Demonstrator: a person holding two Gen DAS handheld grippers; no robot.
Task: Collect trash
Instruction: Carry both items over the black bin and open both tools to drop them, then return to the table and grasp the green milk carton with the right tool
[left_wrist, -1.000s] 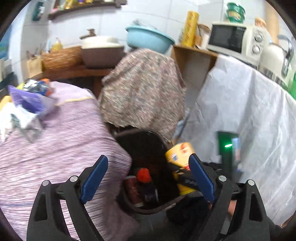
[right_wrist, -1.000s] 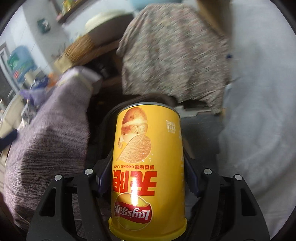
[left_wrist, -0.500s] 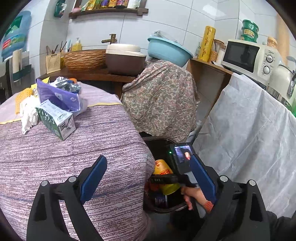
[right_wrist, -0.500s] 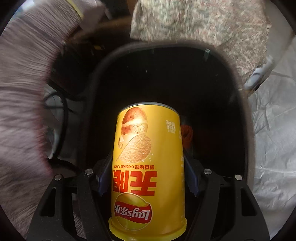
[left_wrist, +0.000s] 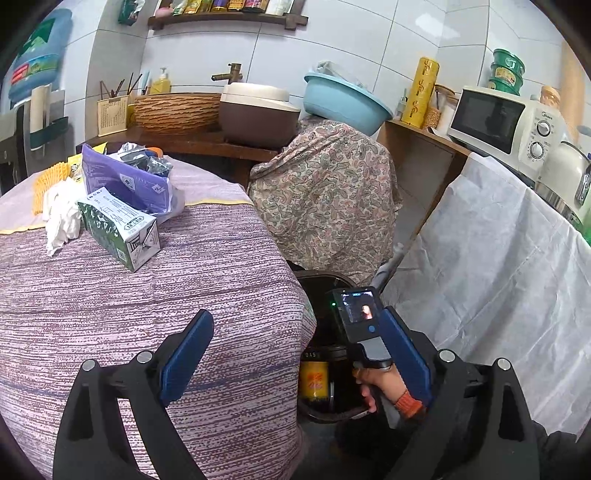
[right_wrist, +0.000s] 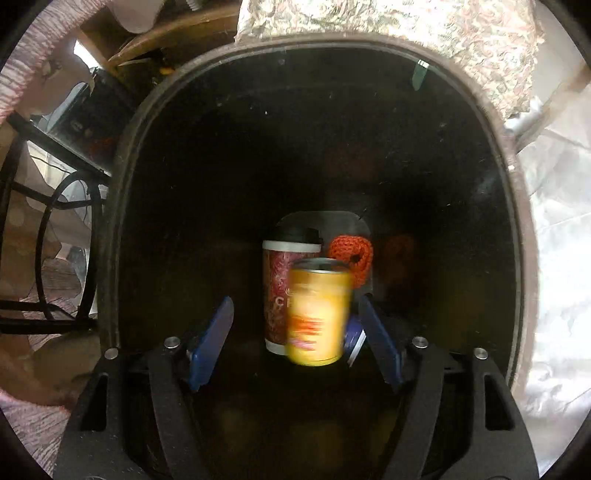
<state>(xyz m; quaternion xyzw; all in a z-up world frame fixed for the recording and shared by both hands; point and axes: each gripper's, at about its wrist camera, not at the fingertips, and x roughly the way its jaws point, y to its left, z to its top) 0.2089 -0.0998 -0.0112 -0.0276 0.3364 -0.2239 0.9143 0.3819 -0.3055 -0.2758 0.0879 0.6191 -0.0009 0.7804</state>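
My right gripper points down into the black trash bin; its jaws are opening and its blue pads no longer touch the yellow chip can, which is blurred and dropping inside the bin. A red paper cup and an orange knitted piece lie at the bin's bottom. In the left wrist view the can shows inside the bin, beside the hand holding the right gripper. My left gripper hangs open and empty over the table's edge. A green-white carton, white tissue and a purple bag lie on the table.
The table wears a purple striped cloth. A paisley-covered object stands behind the bin, and a white sheet drapes the counter at right with a microwave. Black cables and a metal frame sit left of the bin.
The right gripper tipped down over the bin, then let go of the chip can, which now falls inside. The left gripper's view swung from the bin toward the table.
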